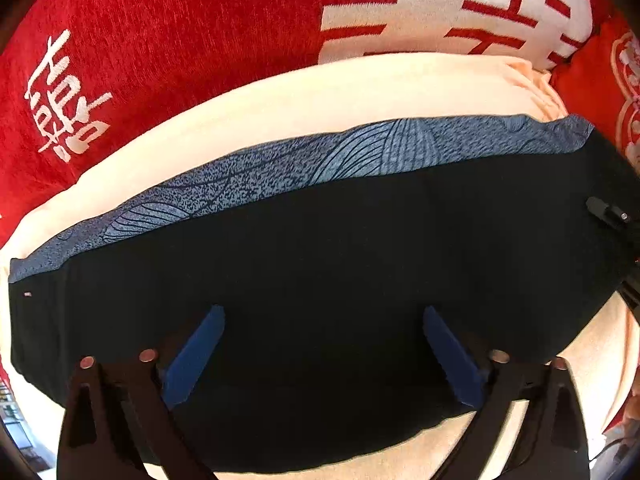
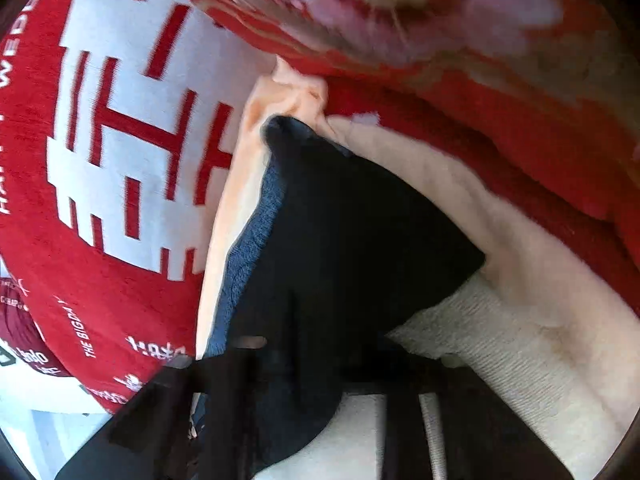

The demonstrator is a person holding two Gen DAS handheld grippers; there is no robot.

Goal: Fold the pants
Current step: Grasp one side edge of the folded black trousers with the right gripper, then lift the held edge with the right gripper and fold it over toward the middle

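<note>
On red blanket [image 2: 120,288], "THE BIGDAY", black pants [image 1: 320,264]

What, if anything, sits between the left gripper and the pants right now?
Nothing visible. The left gripper is open with both blue fingers directly over the dark pants, which lie flat on the cream blanket. No other item crosses that gap.

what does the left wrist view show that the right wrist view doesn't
Only the left wrist view shows the left gripper, its blue jaws wide apart above the pants, and the blue patterned band running the pants' whole length.

Only the right wrist view shows the floral quilt, the ribbed white cloth and the pants bunched against the blurred right gripper; whether its jaws are shut cannot be told.

Both show the pants, the cream towel beneath them and the red blanket with white lettering.
</note>
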